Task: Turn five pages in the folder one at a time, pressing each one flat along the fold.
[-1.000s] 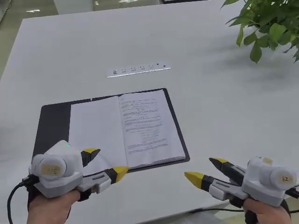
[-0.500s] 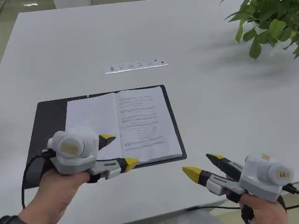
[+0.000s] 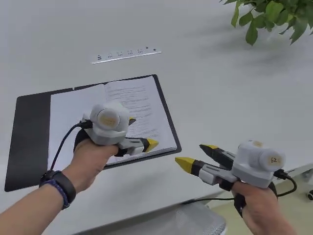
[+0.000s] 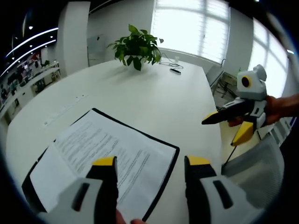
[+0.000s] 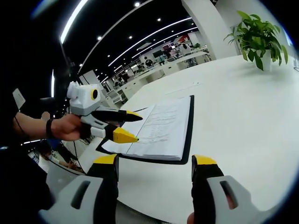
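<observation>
**Op:** Quick one, where's the folder (image 3: 29, 132) sitting?

**Ann:** It's lying open on the table (image 3: 220, 88) in front of you. A blank-looking sheet is showing on the left and the printed page (image 3: 139, 103) on the right. The fold (image 3: 106, 95) is running away from you between them. The plant (image 3: 266, 17) is sitting well apart, far right.

**Op:** And my grippers?

**Ann:** You're holding the left gripper (image 3: 142, 132) over the lower part of the printed page, just beside the near end of the fold. Its jaws are standing wide and gripping nothing. Whether it's touching paper or hovering, I can't tell. You're holding the right gripper (image 3: 197, 155) over bare table, right of the folder's near corner and apart from it. Its jaws are wide too, and empty.

**Op:** Which step am I in?

**Ann:** I'm reading it as the start of a turn. No page is lifting and nothing is being pinched. How many of the five are done, I can't tell.

**Op:** Next move?

**Ann:** My guess is you're going to need the right gripper at the printed page's free edge, near the lower corner. There it's narrowing its jaws on the top sheet alone and carrying it over to the left. The left gripper is sitting well placed for pressing along the fold afterwards. The risk I'm seeing is pinching two sheets at once.
</observation>
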